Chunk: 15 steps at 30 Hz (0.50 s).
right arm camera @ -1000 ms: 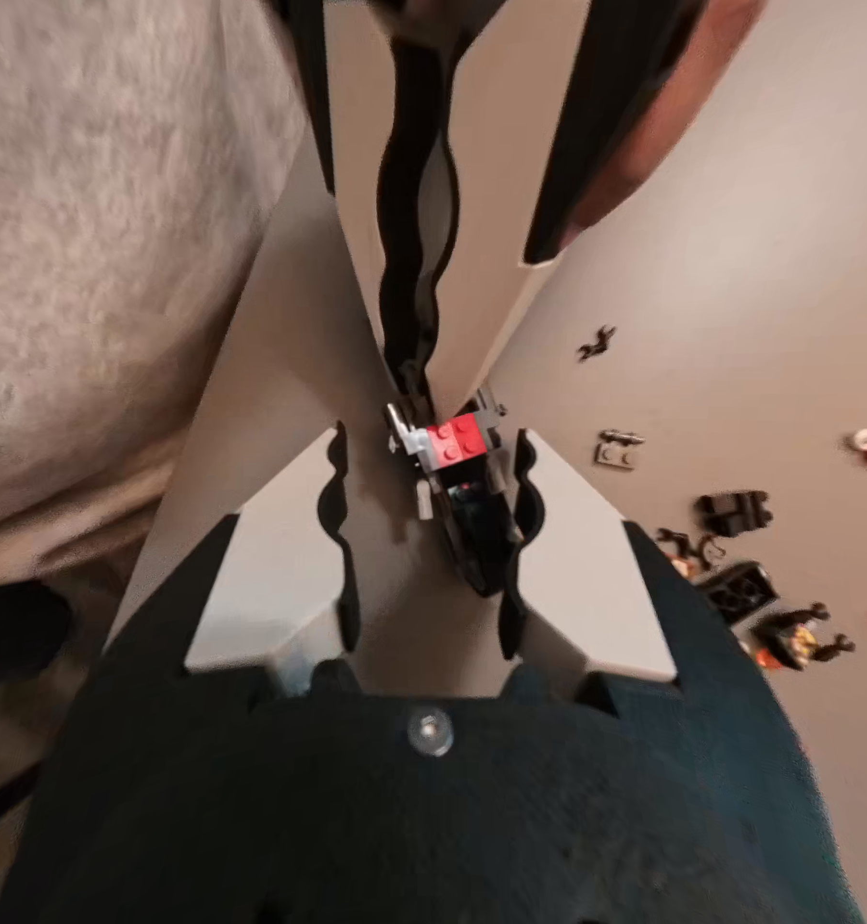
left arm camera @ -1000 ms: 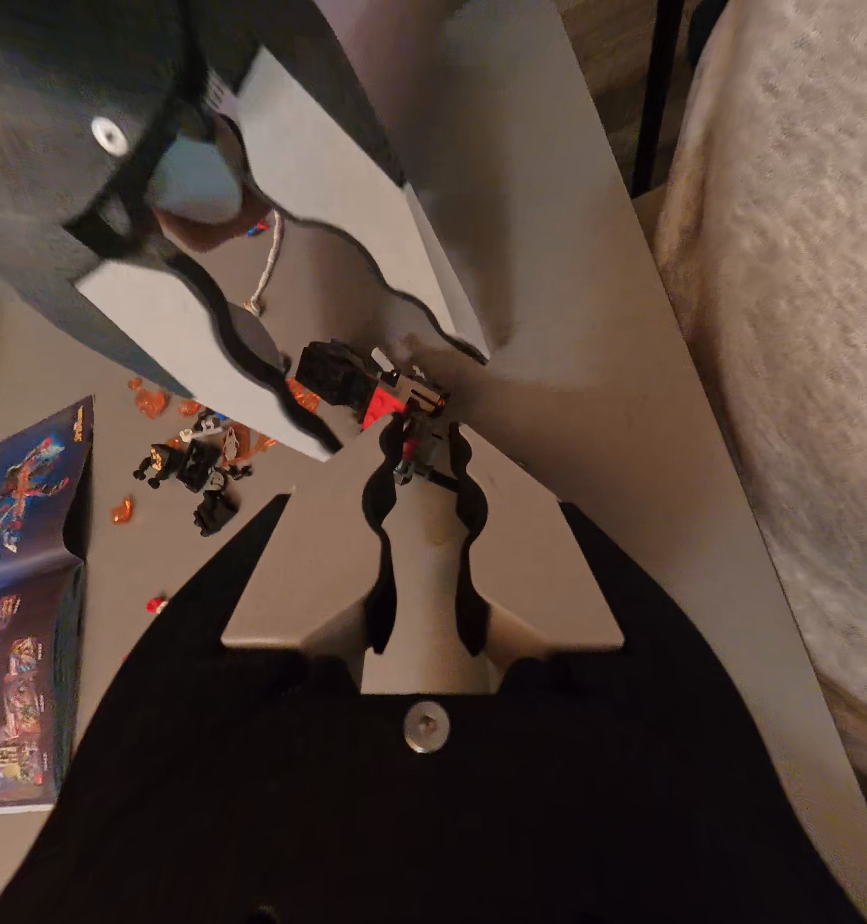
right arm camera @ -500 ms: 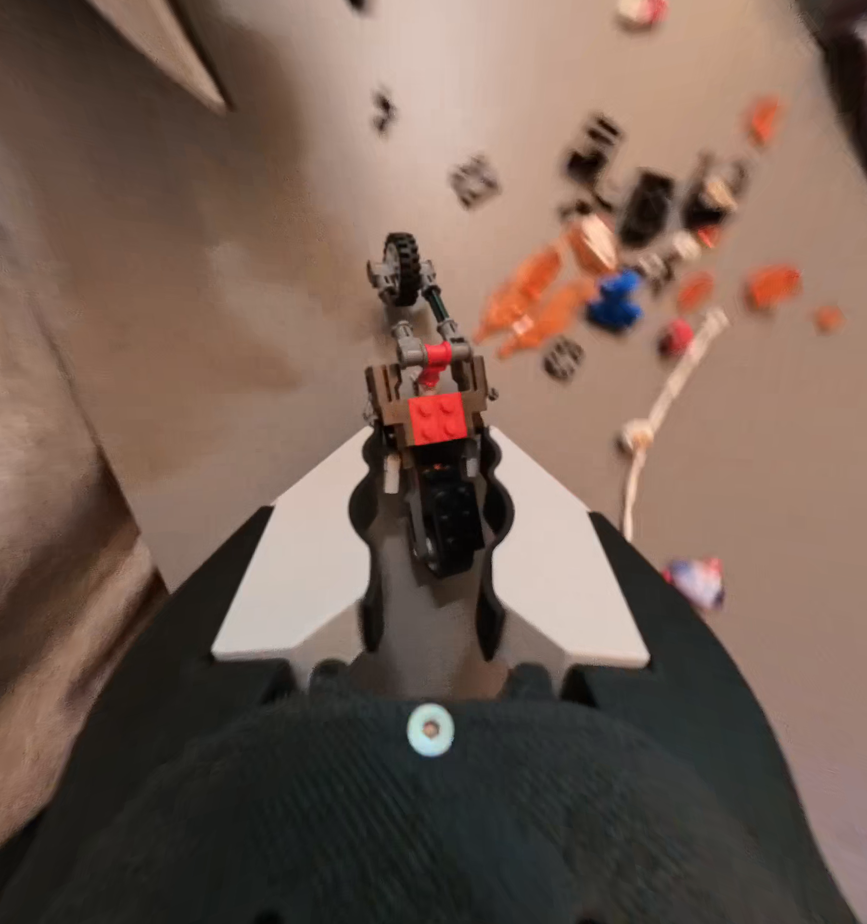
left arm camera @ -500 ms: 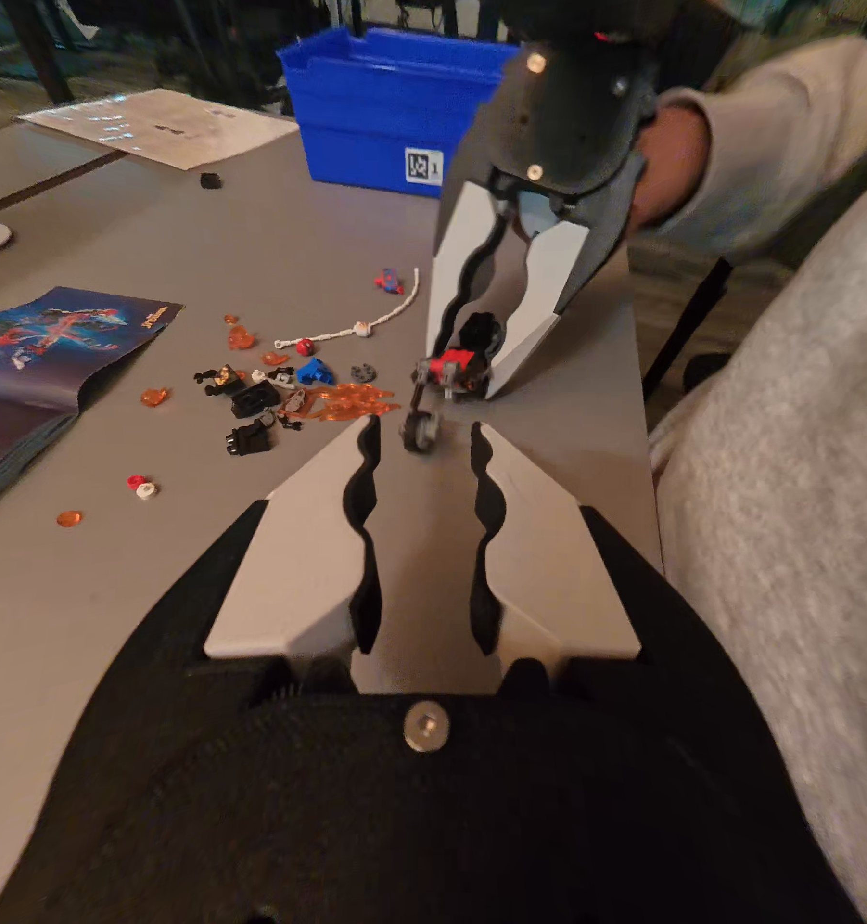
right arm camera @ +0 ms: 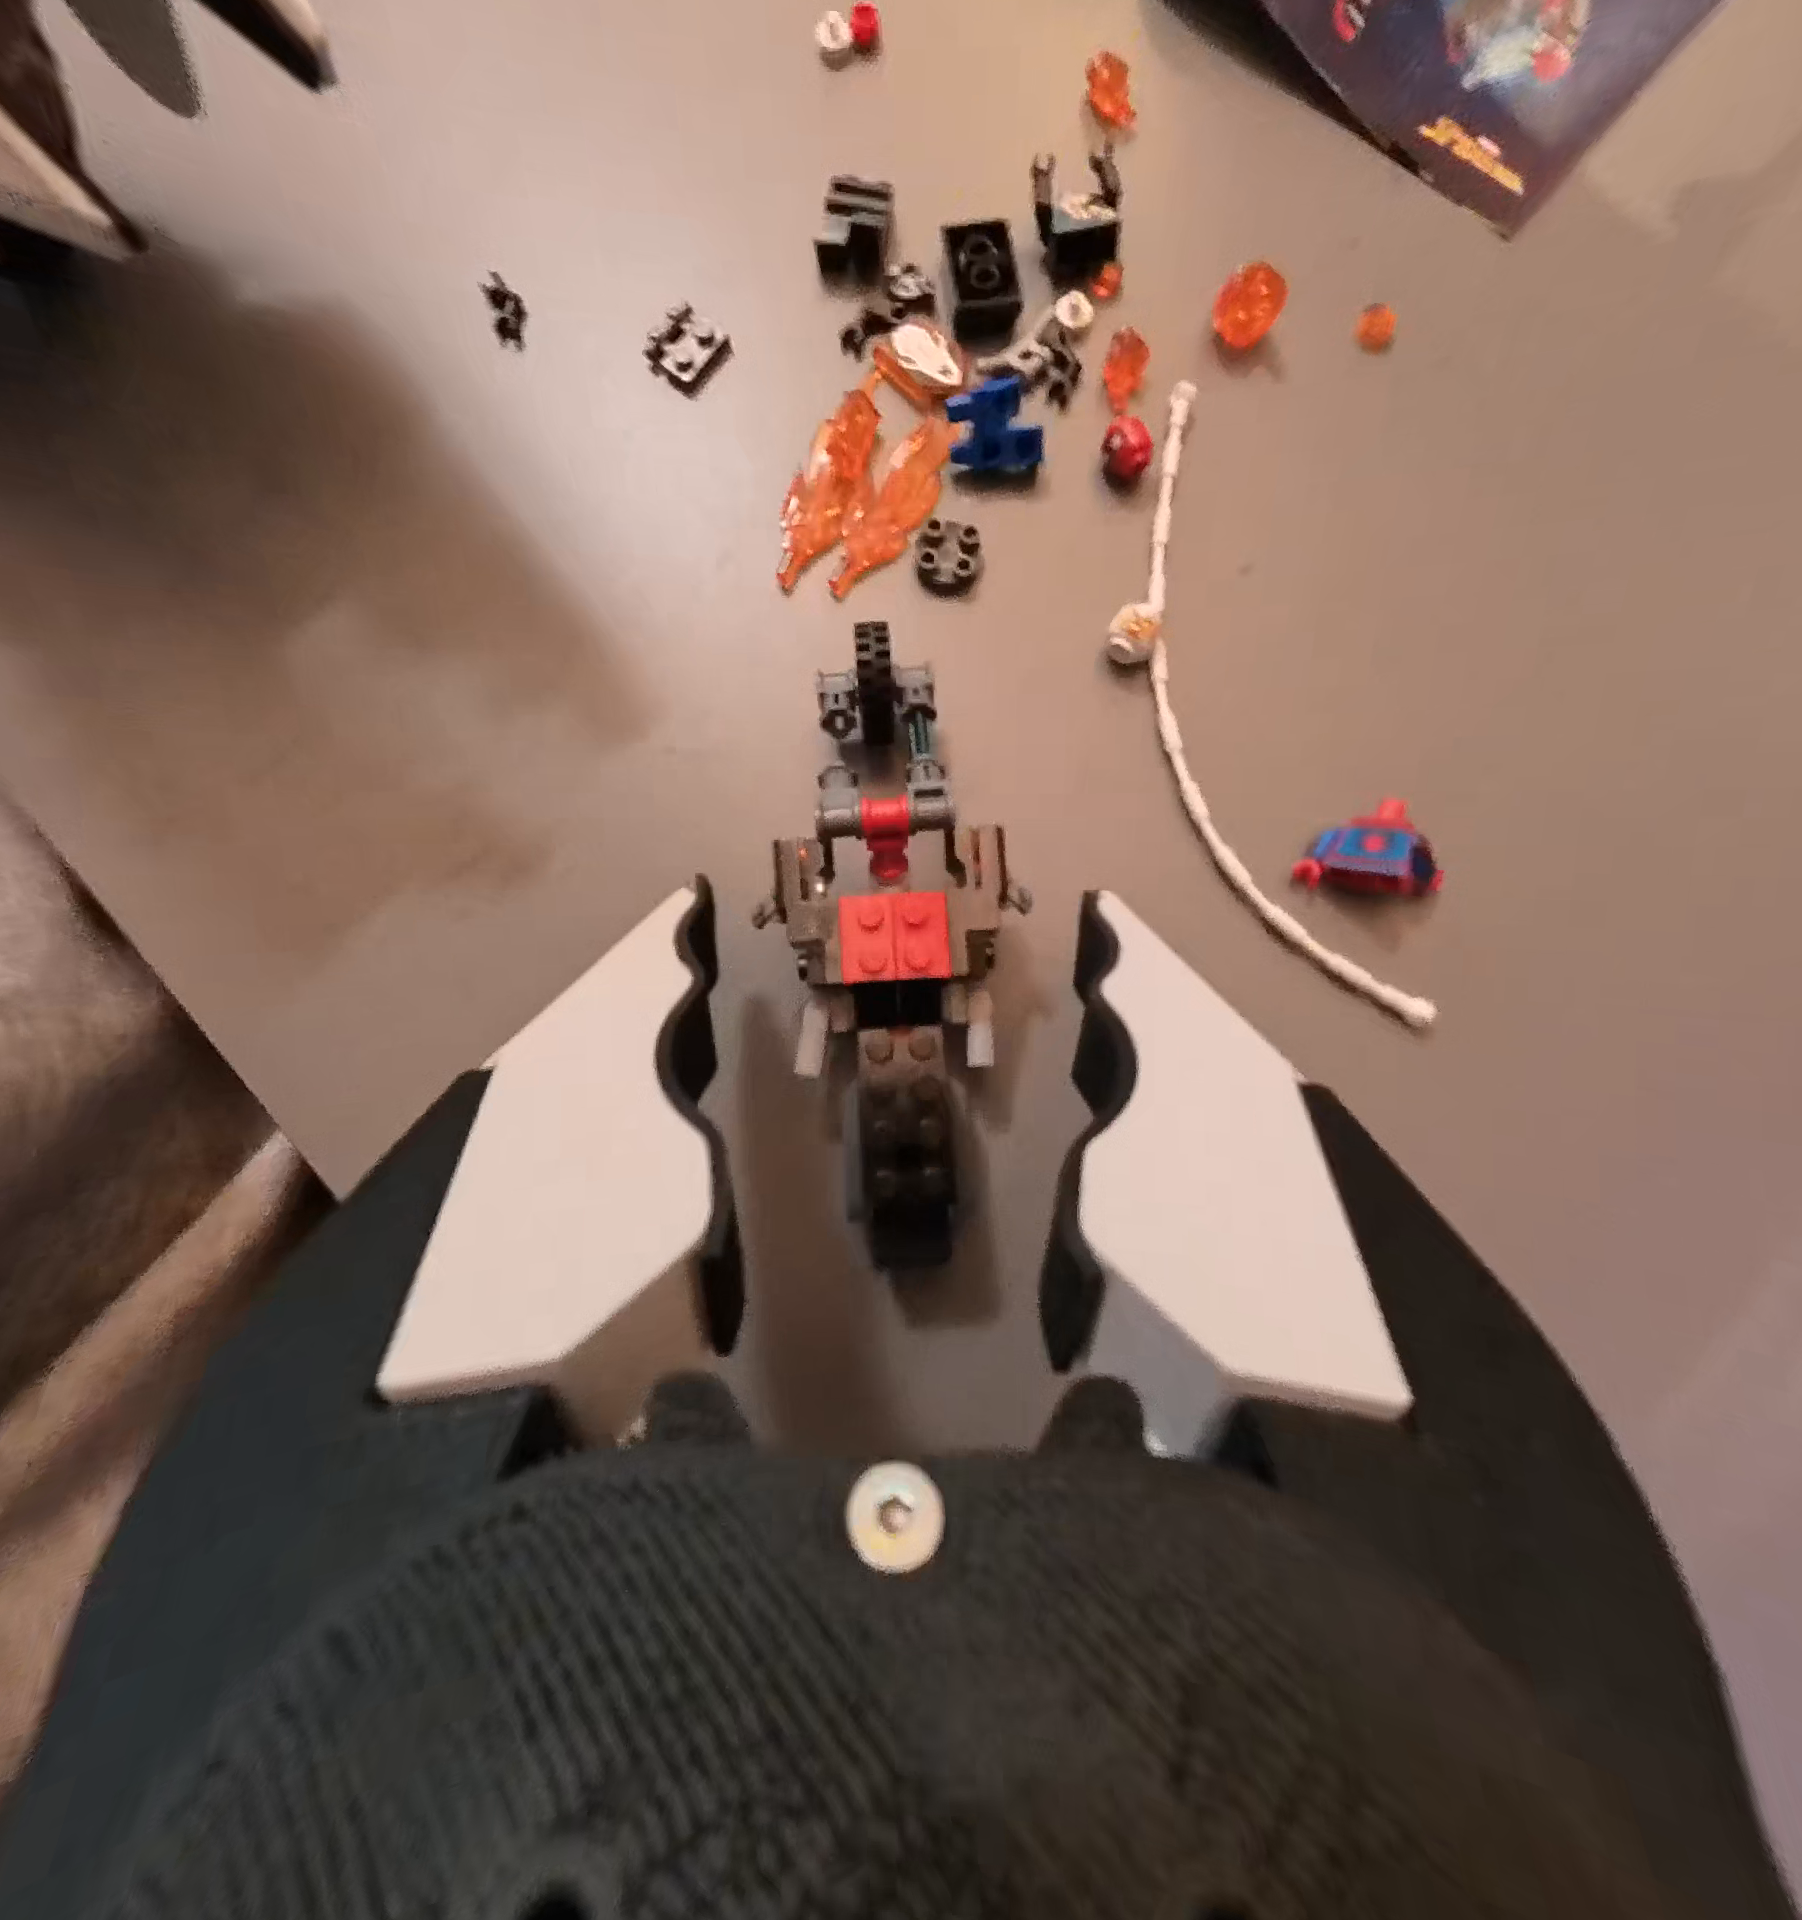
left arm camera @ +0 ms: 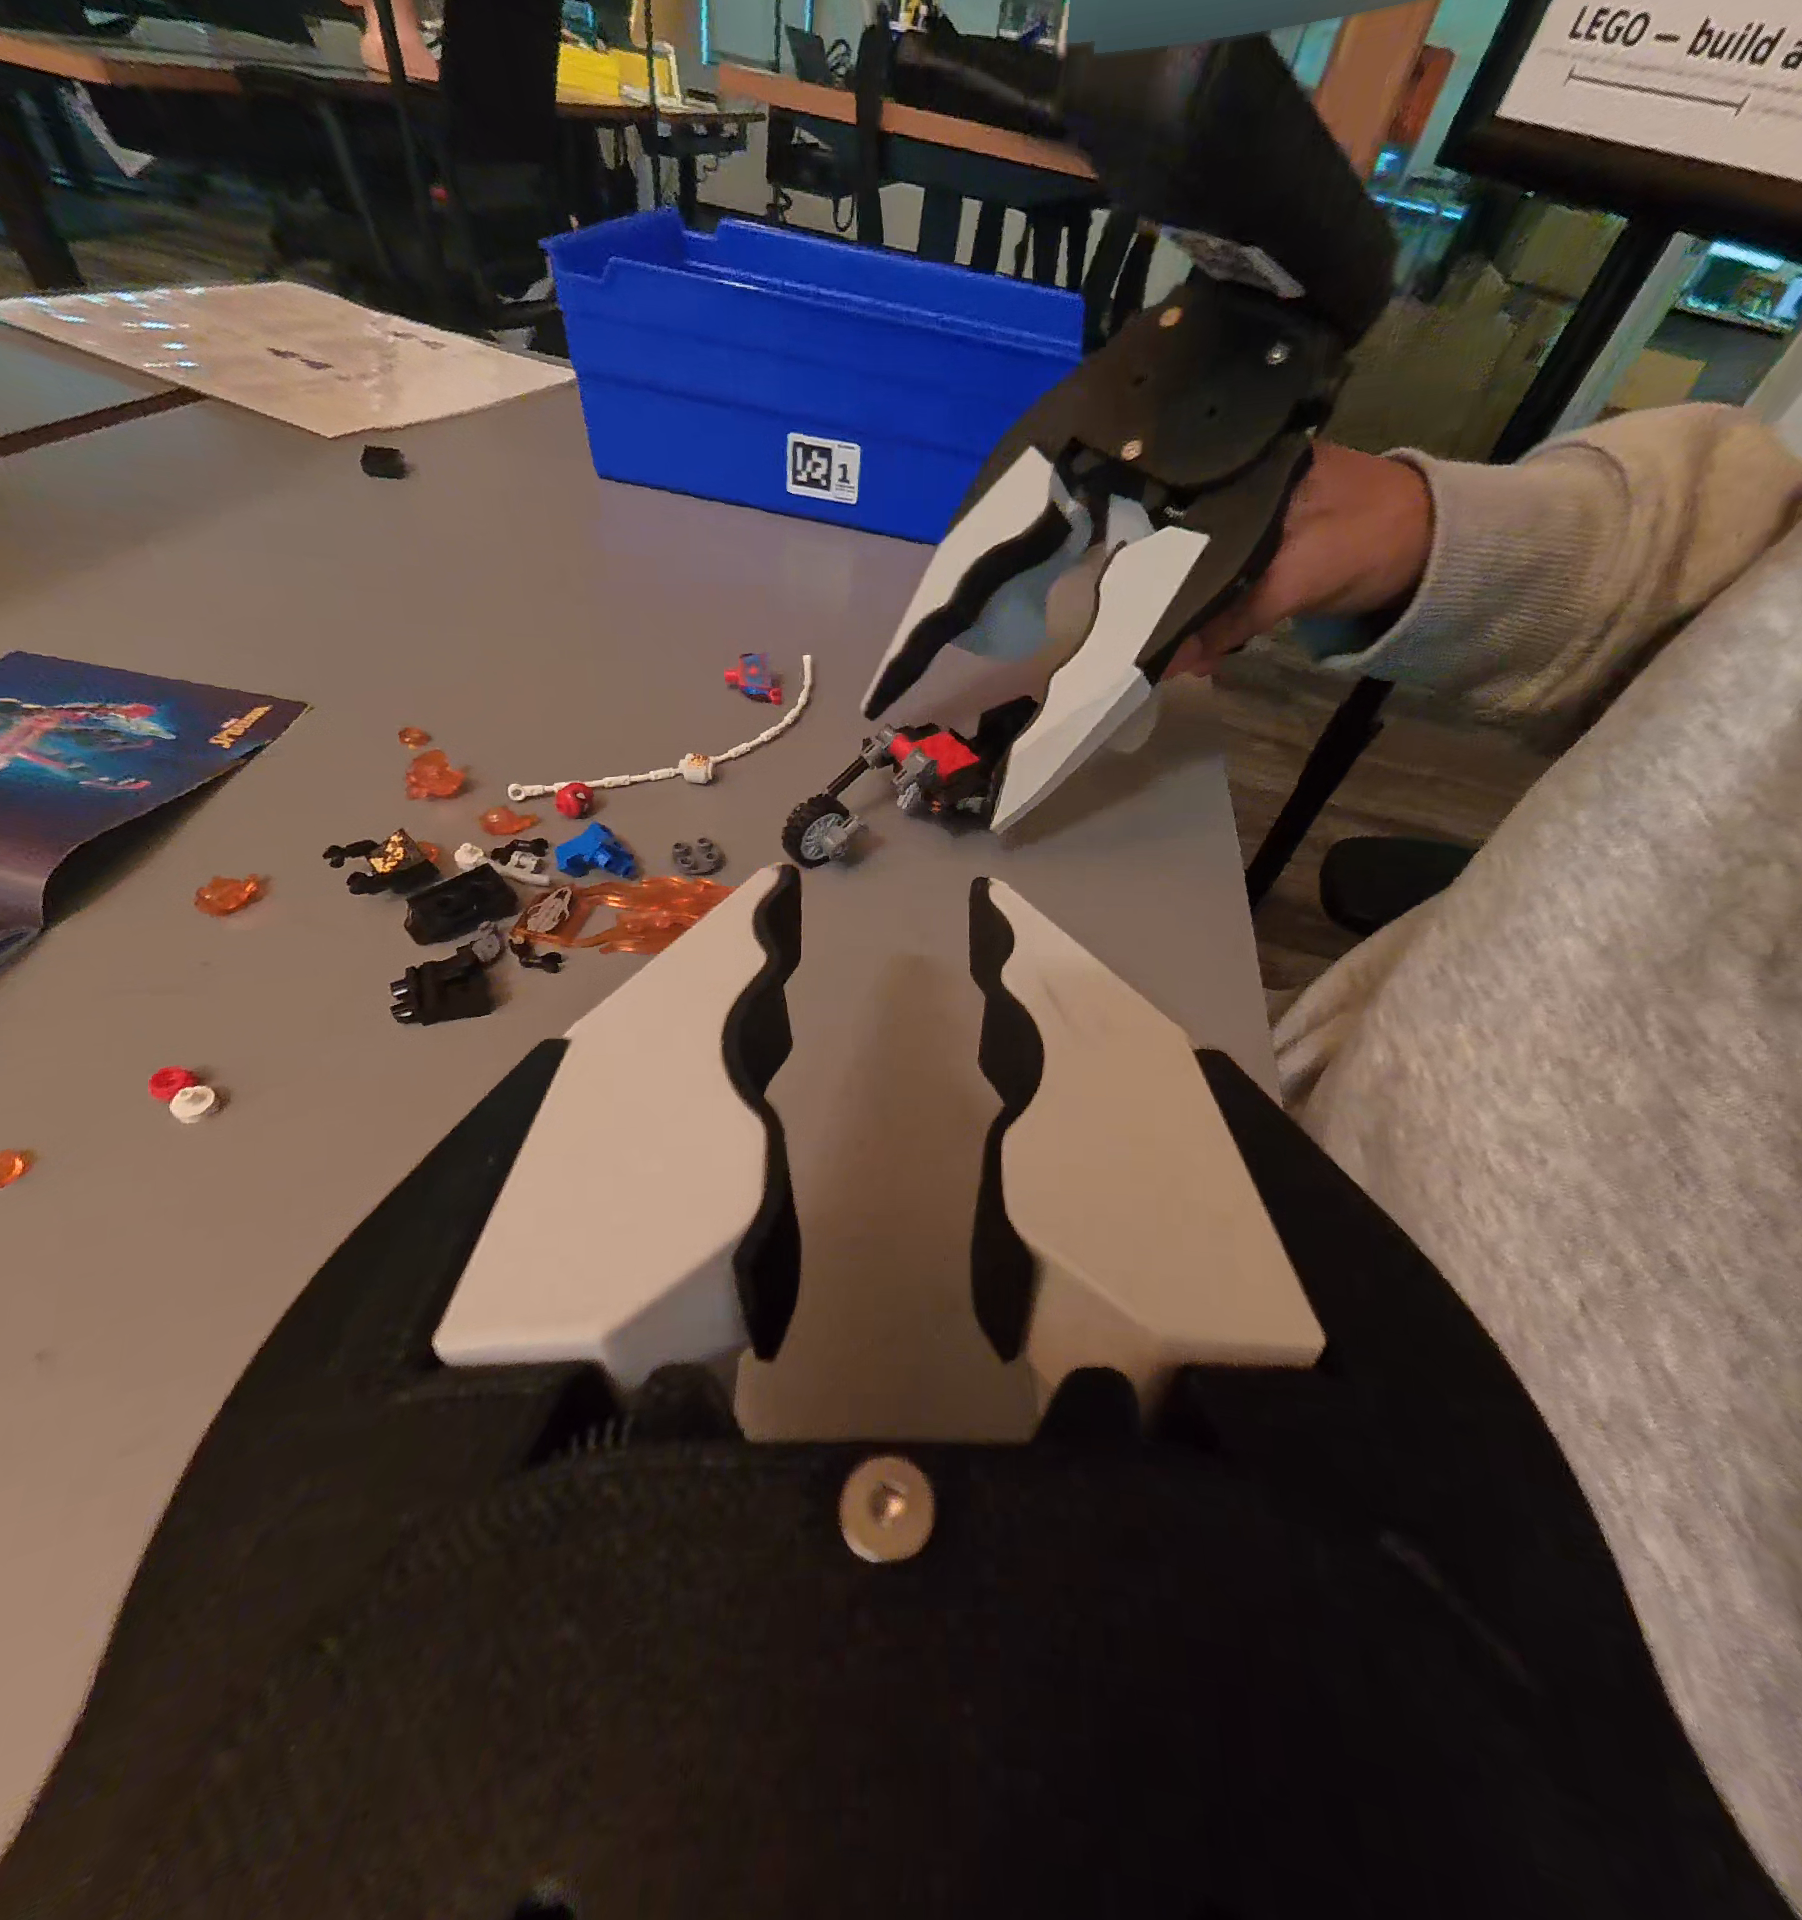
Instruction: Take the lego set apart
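Observation:
A small lego motorcycle [right arm camera: 892,935], red, grey and black, stands on the grey table [right arm camera: 357,468] with its front wheel [right arm camera: 873,681] pointing away. My right gripper [right arm camera: 894,899] is open around its rear half, jaws apart from it on both sides. In the left wrist view the motorcycle [left arm camera: 928,764] sits between the right gripper's [left arm camera: 936,767] white fingers. My left gripper [left arm camera: 881,888] is open and empty, just short of the front wheel [left arm camera: 822,831].
Loose pieces lie beyond: orange flames [right arm camera: 855,488], a blue piece [right arm camera: 996,436], black bricks [right arm camera: 985,270], a white string [right arm camera: 1177,748], a red-blue torso [right arm camera: 1370,862]. A booklet [left arm camera: 66,769] lies left, a blue bin [left arm camera: 803,353] behind. The table edge [left arm camera: 1245,883] and a grey sleeve [left arm camera: 1603,1039] are right. Measured from the fingertips, the red-blue torso [right arm camera: 1370,862] is 6 cm or so from the right gripper and 20 cm from the left.
A second ago both grippers held the motorcycle. The left let go and drew back; the right set it on the table and has now opened its jaws.

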Available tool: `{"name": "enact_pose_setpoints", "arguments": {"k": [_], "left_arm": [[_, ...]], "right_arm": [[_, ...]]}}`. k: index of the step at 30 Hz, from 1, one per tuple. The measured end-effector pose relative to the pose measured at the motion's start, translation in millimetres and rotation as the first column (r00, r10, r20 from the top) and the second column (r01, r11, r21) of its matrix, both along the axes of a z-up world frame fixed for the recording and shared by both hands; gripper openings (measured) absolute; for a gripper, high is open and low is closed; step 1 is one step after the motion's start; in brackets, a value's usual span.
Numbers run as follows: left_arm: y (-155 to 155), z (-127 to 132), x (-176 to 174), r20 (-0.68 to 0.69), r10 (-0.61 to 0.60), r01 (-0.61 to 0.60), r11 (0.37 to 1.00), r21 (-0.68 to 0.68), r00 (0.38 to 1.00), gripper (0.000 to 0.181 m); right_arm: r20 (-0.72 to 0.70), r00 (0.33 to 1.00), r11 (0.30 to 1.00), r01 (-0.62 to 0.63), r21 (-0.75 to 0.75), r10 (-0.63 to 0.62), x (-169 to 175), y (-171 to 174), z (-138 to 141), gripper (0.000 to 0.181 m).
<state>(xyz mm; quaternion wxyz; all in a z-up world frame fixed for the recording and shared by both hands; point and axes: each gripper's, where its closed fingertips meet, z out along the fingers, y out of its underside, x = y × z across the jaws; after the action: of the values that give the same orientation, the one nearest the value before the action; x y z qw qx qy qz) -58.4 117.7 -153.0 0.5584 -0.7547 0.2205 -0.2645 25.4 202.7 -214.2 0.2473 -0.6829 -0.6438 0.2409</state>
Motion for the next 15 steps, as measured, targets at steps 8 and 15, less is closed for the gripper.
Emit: {"name": "enact_pose_setpoints", "arguments": {"k": [8, 15], "left_arm": [[-3.6, 3.6, -0.3, 0.036, 0.013, -0.013, 1.000, 0.009, 0.999, 0.030], [-2.5, 4.7, -3.4, 0.073, 0.015, -0.014, 1.000, -0.002, 0.997, 0.029]], "right_arm": [[-0.047, 0.991, 0.992, -0.122, 0.013, 0.123, -4.6, -4.2, -10.6, 0.066], [0.010, 0.993, 0.993, -0.120, -0.009, 0.120, -5.5, -7.7, -10.6, 0.070]]}}
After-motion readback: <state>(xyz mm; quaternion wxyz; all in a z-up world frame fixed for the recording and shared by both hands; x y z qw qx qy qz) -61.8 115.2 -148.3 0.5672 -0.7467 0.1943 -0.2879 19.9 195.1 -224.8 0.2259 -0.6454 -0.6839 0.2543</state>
